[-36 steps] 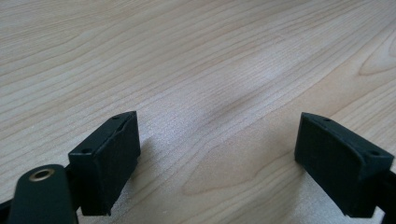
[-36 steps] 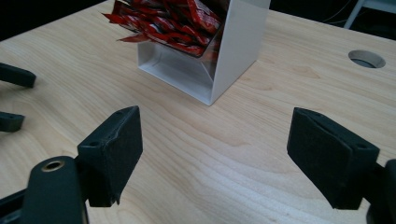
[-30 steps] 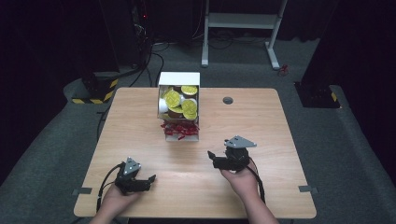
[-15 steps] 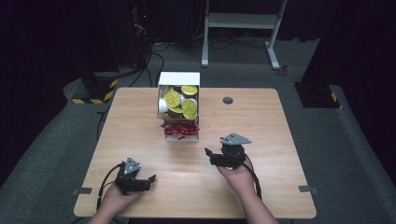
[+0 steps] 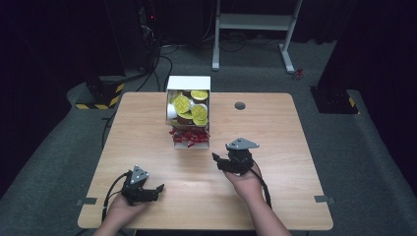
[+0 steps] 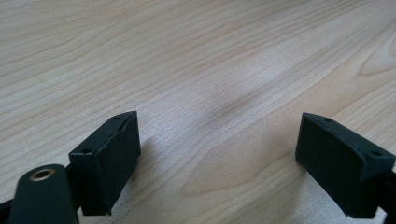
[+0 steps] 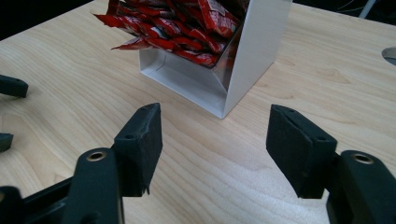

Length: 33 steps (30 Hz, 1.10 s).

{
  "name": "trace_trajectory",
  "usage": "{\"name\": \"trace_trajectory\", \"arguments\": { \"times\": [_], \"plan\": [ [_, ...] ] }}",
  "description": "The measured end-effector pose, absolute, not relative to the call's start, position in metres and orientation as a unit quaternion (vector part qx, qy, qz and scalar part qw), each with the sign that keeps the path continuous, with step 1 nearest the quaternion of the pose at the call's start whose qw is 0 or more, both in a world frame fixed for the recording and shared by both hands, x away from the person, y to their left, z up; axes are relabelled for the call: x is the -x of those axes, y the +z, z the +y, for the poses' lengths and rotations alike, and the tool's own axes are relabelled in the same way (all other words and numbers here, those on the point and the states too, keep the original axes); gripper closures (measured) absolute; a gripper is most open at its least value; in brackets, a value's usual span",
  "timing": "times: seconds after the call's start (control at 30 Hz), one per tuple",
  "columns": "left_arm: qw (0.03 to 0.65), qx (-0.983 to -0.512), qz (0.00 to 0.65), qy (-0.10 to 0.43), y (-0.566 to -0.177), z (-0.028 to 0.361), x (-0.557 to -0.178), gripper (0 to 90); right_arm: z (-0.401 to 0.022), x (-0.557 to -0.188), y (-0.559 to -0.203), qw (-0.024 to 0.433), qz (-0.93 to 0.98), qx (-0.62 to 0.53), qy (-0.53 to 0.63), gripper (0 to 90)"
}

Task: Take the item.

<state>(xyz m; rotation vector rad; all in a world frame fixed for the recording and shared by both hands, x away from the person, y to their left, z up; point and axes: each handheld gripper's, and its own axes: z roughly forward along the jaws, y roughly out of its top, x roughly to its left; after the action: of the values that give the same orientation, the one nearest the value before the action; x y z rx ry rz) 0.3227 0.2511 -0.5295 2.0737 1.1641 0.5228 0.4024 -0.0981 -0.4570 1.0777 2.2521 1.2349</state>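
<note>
A light wooden table (image 5: 147,123) is standing on grey carpet. A white box (image 5: 189,82) is sitting near the middle of its far edge, holding yellow-lidded cups (image 5: 191,106) in its upper part and spilling red packets (image 5: 189,136) from its open lower front toward the table's centre. A small round grey cap (image 5: 240,105) is lying flush in the tabletop just right of the box, nearer the far edge.
</note>
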Motion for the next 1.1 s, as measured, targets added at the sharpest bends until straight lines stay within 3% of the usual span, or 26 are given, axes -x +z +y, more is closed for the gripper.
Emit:
{"name": "trace_trajectory", "arguments": {
  "times": [0.6, 1.1],
  "plan": [
    [0.347, -0.799, 0.447, 0.201, -0.53, 0.251, -0.323, 14.2, -0.087, -0.429, -0.445, 0.202, 0.789, -0.376, 0.442, 42.1],
    [0.347, -0.8, 0.447, 0.201, -0.53, 0.251, -0.323, 14.3, -0.073, -0.44, -0.439, 0.203, 0.786, -0.373, 0.448, 52.2]
  ]
}}
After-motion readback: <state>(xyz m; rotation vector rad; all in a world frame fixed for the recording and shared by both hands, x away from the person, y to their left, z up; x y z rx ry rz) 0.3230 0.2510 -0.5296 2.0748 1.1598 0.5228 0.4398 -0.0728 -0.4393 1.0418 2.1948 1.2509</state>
